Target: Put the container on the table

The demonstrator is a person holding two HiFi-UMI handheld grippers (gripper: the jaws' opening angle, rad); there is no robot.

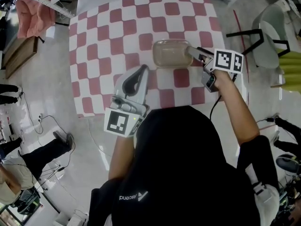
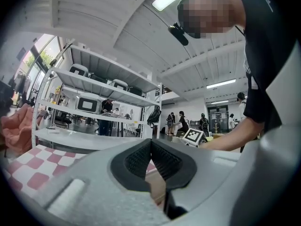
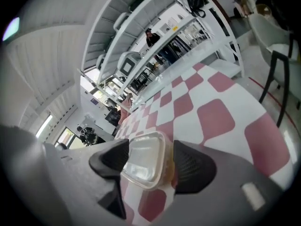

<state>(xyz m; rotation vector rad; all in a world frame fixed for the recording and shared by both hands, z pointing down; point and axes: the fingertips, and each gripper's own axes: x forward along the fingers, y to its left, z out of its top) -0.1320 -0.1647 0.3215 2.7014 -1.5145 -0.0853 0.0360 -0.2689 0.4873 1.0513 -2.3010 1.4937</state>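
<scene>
A clear lidded plastic container (image 1: 170,54) sits on the red-and-white checked table (image 1: 108,36), right of centre. My right gripper (image 1: 194,52) reaches it from the right. In the right gripper view the container (image 3: 143,161) lies between the wide-spread jaws of the right gripper (image 3: 149,149), and the dark pads stand beside its sides without squeezing it. My left gripper (image 1: 142,69) hovers at the table's near edge, left of the container, with nothing in it. In the left gripper view the left gripper (image 2: 151,142) has its pads meeting at the tips.
A white and black chair (image 1: 273,36) stands to the right of the table. Pink cloth (image 1: 33,13) hangs at the upper left. People and cables are on the floor at left. White shelving (image 2: 94,102) runs beyond the table's far side.
</scene>
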